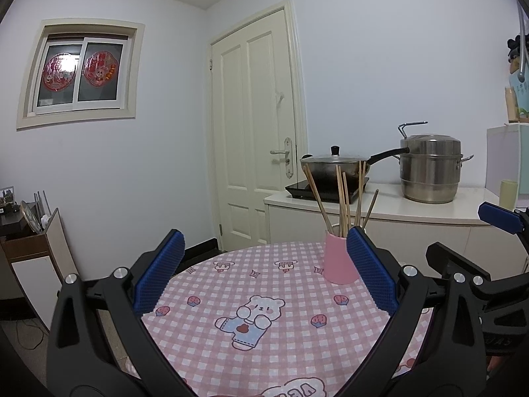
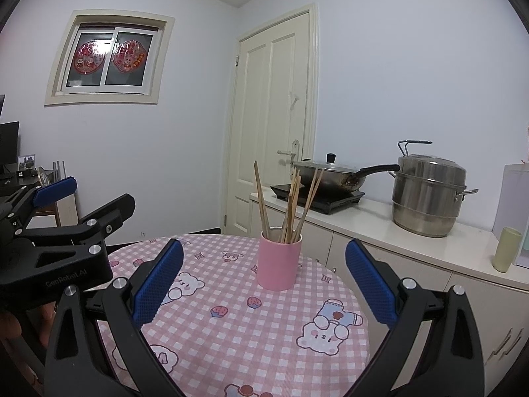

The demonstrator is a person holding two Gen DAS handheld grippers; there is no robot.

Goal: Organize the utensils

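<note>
both hand-held grippers, left and right, hover wide and empty; a careless nudge could topple the pink cup of chopsticks.

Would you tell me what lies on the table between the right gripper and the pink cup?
Nothing: the right wrist view shows only bare checked tablecloth between the open right gripper and the pink cup holding chopsticks.

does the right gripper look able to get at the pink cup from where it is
Probably yes: the right gripper is open, the pink cup stands upright ahead between its fingers, and only bare tablecloth lies between.
</note>
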